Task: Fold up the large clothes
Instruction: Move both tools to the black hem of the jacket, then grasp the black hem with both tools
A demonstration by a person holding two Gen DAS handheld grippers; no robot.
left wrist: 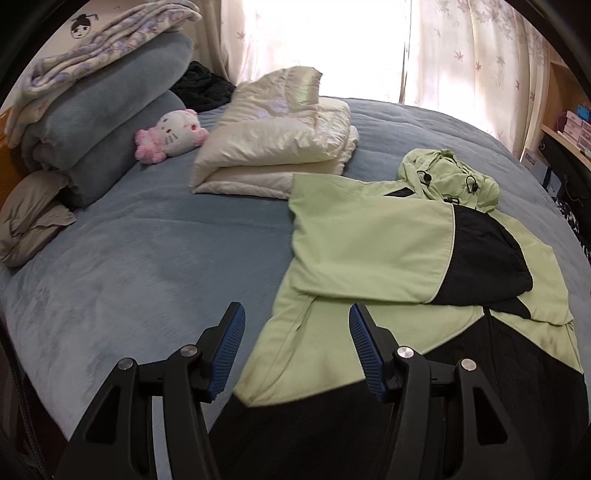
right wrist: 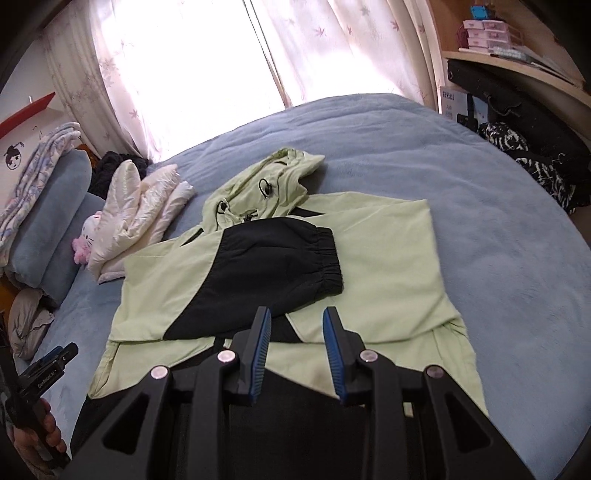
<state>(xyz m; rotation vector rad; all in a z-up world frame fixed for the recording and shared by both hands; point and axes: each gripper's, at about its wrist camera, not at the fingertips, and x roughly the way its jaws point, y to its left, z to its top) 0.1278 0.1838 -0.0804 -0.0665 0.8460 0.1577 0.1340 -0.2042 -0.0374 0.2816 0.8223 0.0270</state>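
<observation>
A light green hooded jacket point(left wrist: 369, 251) with black panels lies flat on the blue bed point(left wrist: 147, 266), hood point(left wrist: 448, 177) toward the window. One sleeve with a black cuff point(right wrist: 280, 266) is folded across its chest. My left gripper point(left wrist: 297, 314) is open and empty, hovering over the jacket's lower left edge. My right gripper point(right wrist: 297, 317) is open and empty above the jacket's point(right wrist: 388, 258) lower middle, just short of the black cuff. The left gripper also shows at the lower left of the right wrist view point(right wrist: 48, 365), held in a hand.
A folded cream jacket point(left wrist: 280, 147) lies beside the green one. A pink and white plush toy point(left wrist: 173, 134), rolled blue blankets point(left wrist: 107, 122) and a beige garment point(left wrist: 29, 218) sit at the left. Shelves with boxes point(right wrist: 491, 29) and dark bags point(right wrist: 532, 147) stand right.
</observation>
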